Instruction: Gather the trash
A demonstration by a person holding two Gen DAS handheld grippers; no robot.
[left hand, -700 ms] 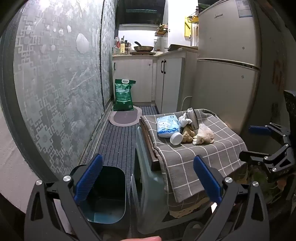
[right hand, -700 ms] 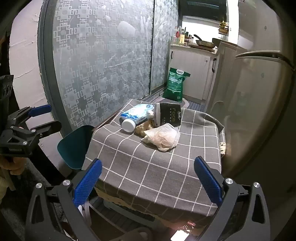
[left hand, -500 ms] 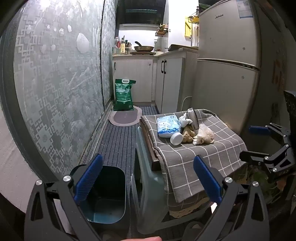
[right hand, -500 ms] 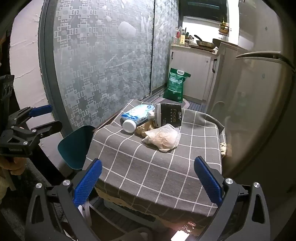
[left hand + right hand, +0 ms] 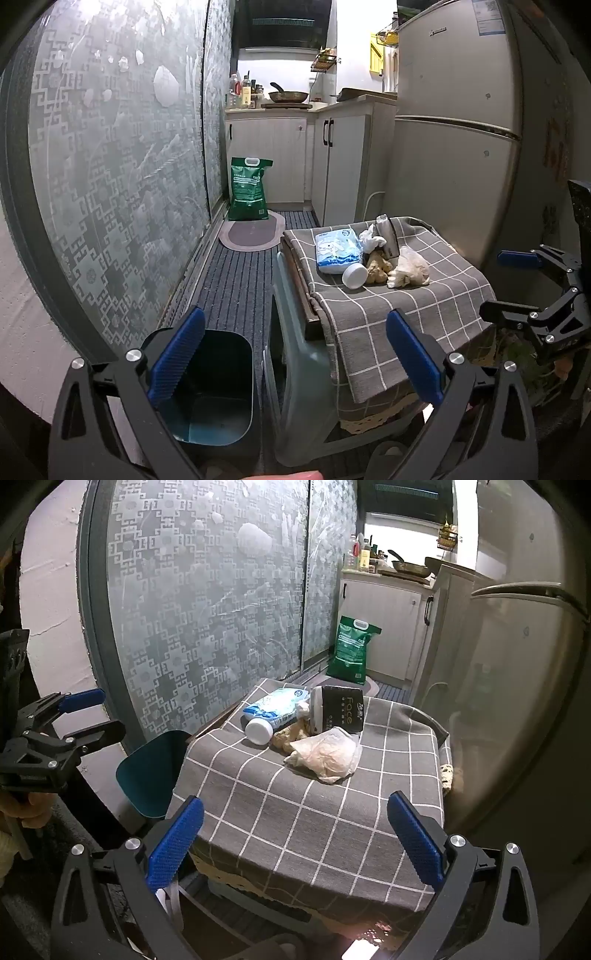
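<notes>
- Both views nearly unchanged from a moment ago; no approach begun.
- Left gripper [image 5: 295,363] and right gripper [image 5: 295,843] spread wide, empty.
- Trash pile [image 5: 306,727] untouched on checked cloth [image 5: 295,812]; bin [image 5: 214,387] on floor beside, empty.

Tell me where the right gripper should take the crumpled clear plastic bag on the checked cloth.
Best at the bunched, twisted end of the plastic bag, coming from the near open side: that end is narrow enough for the fingers, and the black pack and white bottle crowd its far side.
</notes>
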